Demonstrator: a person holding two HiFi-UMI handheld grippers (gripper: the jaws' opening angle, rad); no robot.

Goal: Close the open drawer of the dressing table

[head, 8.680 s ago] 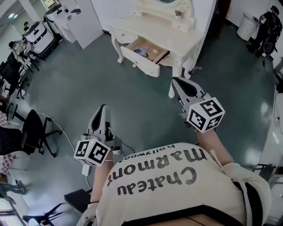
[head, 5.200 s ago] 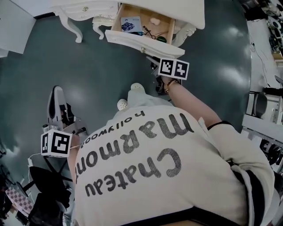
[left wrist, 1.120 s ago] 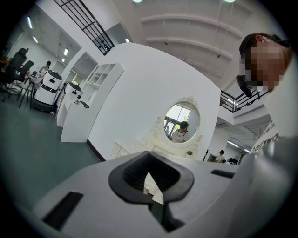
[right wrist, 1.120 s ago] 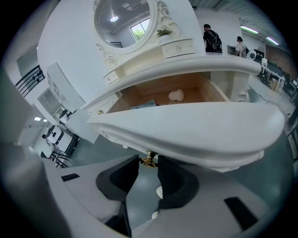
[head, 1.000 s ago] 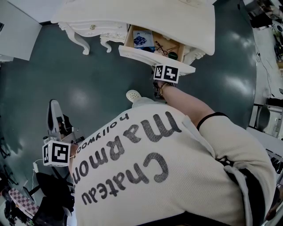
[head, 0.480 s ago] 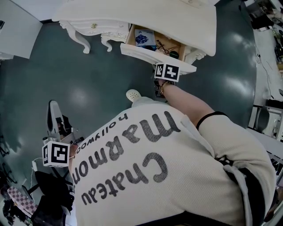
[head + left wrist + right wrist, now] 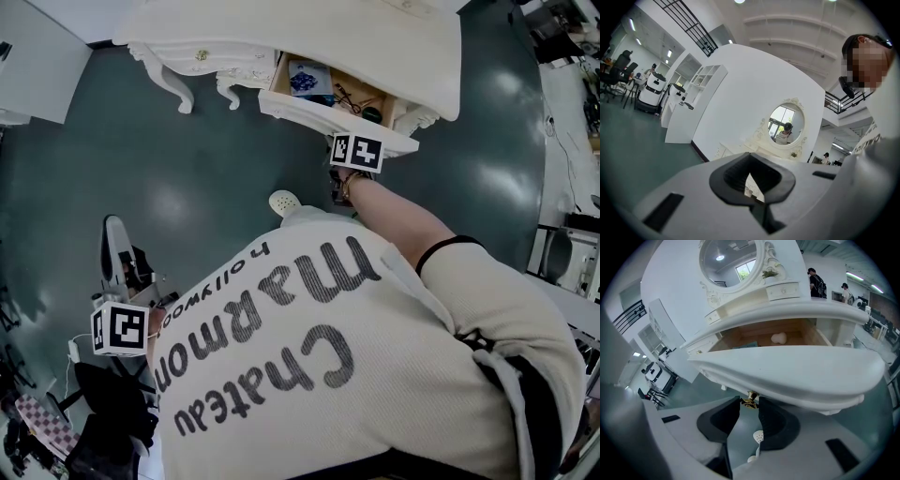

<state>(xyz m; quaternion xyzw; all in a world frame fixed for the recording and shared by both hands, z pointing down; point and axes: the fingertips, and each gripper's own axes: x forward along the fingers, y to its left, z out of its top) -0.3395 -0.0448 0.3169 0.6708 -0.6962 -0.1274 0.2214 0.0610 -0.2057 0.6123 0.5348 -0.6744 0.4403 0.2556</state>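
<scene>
The cream dressing table stands at the top of the head view, its drawer pulled out with a blue booklet and small dark items inside. My right gripper is under the white drawer front. Its two pads are shut on the brass knob, one pad on each side. In the head view only its marker cube shows, against the drawer front. My left gripper hangs low at the left, far from the table, shut and empty; its pad tips meet.
A white shoe rests on the grey floor below the drawer. The neighbouring drawer is closed. Curved table legs stand at the left. An oval mirror tops the table. A dark office chair is behind my left side.
The gap between drawer front and table edge looks slightly narrower than a second ago. The right gripper stays on the knob. The left gripper has not moved.
</scene>
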